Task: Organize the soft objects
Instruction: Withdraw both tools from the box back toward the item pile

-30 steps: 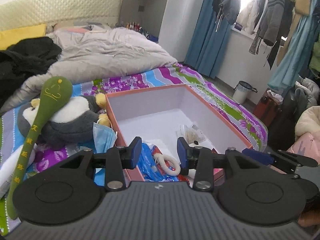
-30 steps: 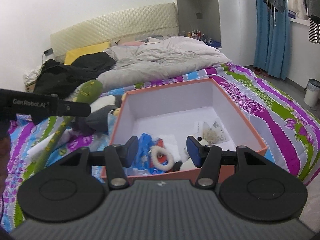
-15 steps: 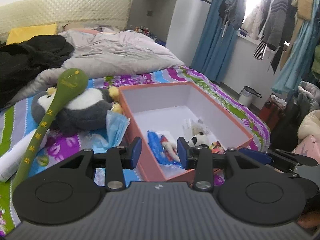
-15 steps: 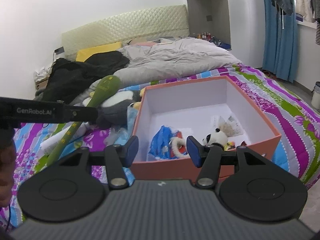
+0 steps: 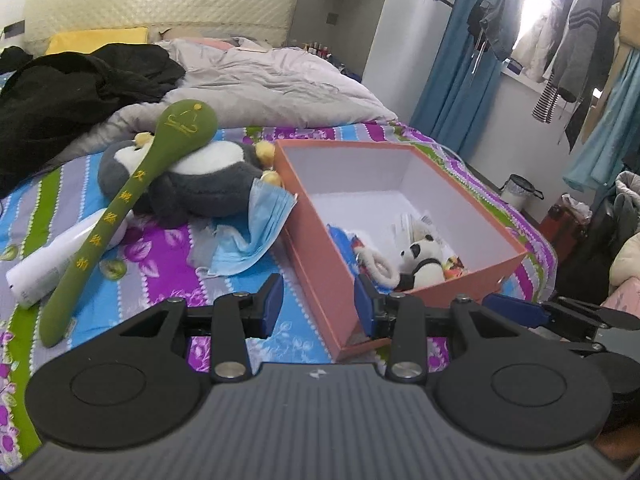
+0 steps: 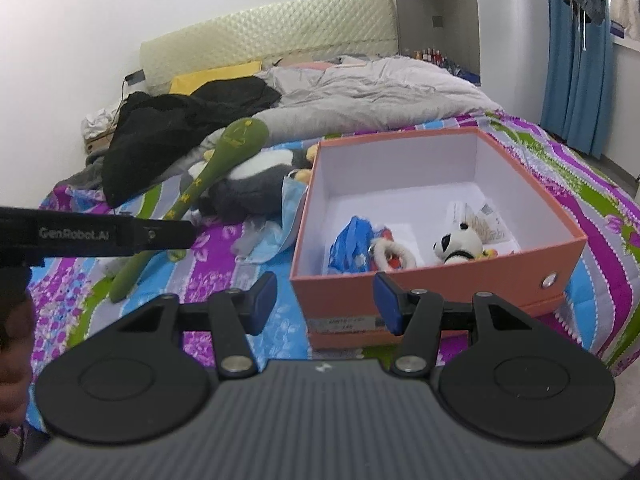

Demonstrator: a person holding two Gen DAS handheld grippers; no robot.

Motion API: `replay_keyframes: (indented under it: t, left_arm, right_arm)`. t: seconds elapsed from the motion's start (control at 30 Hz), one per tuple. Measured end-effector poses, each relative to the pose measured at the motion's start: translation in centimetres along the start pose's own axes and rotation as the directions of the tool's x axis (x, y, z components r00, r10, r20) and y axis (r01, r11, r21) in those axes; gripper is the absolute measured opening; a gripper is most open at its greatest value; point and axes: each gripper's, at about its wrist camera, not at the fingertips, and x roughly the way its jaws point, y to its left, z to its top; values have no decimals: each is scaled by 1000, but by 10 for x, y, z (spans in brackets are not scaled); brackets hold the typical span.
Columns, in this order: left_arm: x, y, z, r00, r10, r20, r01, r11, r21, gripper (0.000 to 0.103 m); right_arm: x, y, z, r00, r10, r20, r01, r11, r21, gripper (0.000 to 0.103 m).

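Observation:
An orange box (image 5: 316,248) (image 6: 436,272) with a white inside sits on the striped bedspread. In it lie a small panda plush (image 5: 422,258) (image 6: 458,245), a white ring toy (image 5: 378,266) (image 6: 390,256) and a blue bag (image 6: 352,248). Left of the box lie a grey penguin plush (image 5: 196,184) (image 6: 252,184), a green plush spoon (image 5: 124,208) (image 6: 200,184) across it, and a blue face mask (image 5: 256,232) (image 6: 280,224). My left gripper (image 5: 319,308) is open and empty in front of the box's near corner. My right gripper (image 6: 325,302) is open and empty before the box's front wall.
A white bottle (image 5: 52,260) lies under the spoon's handle. A grey duvet (image 5: 264,88) and black clothes (image 5: 72,92) cover the far bed. Clothes hang by the blue curtain (image 5: 452,92); a bin (image 5: 516,192) stands on the floor. The left gripper's arm (image 6: 96,234) crosses the right wrist view.
Both grippers have pulled back and away from the box, still open and empty. The box and the toys on the bed now show from farther off.

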Motion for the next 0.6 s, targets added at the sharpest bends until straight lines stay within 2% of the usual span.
replay_keyframes:
  t: [0.1, 0.2, 0.4, 0.6]
  left_arm:
    - [-4, 4, -9, 1000, 22, -9, -22, 1000, 7, 45]
    - [-6, 15, -20, 999, 22, -26, -22, 1000, -16, 45]
    - [-6, 42, -42, 995, 70, -67, -74, 996, -55, 45]
    - [8, 80, -49, 990, 115, -84, -124, 985, -118, 45]
  right_arm:
    - [-2, 4, -6, 1000, -1, -15, 1, 1000, 0, 56]
    - [-3, 10, -12, 999, 4, -34, -4, 1000, 9, 56]
    - [2, 30, -24, 997, 3, -74, -2, 1000, 24, 56]
    - [21, 62, -34, 996, 39, -75, -43, 998, -53, 55]
